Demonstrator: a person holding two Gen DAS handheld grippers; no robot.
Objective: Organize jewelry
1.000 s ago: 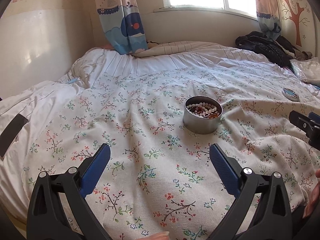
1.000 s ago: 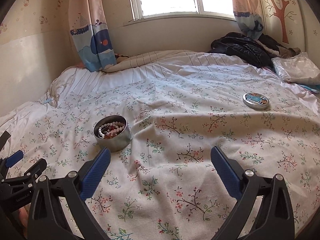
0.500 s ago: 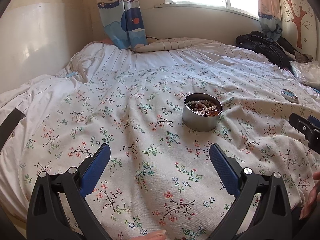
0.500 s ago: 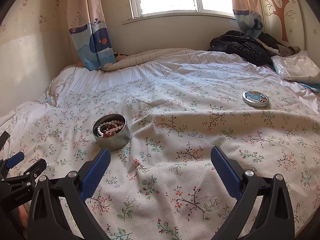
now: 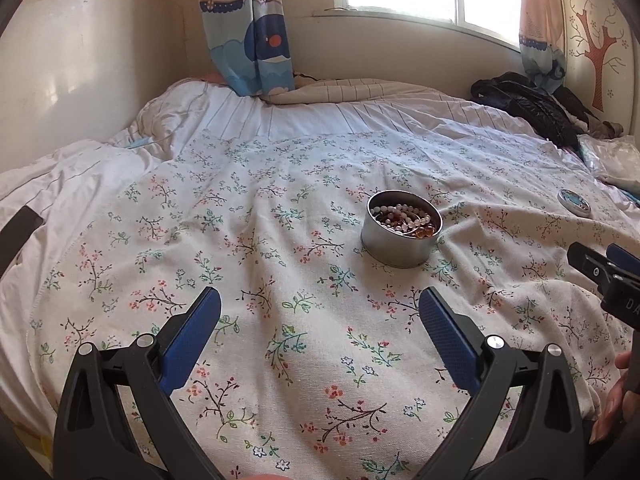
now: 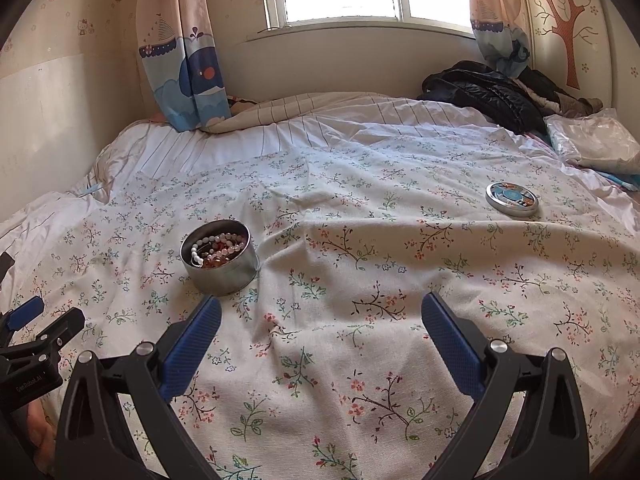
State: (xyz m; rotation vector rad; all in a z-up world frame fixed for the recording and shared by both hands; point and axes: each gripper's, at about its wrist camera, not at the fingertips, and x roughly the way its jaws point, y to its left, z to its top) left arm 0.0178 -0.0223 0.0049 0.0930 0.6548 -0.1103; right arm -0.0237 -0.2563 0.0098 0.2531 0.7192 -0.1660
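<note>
A round metal tin (image 5: 401,233) is sitting upright on the floral bedspread (image 5: 280,240), holding a tangle of beaded bracelets (image 5: 404,220) in white and amber. Its lid (image 6: 512,199) is lying flat on the same cover, well apart from the tin toward the right. The left gripper (image 5: 319,322) is hovering over the fabric with its blue pads spread wide, gripping nothing; the tin is lying beyond its right finger. The right gripper (image 6: 321,326) is likewise gaping empty, the tin just past its left fingertip. What seems to be a dark jacket (image 6: 480,94) is lying under the window
</note>
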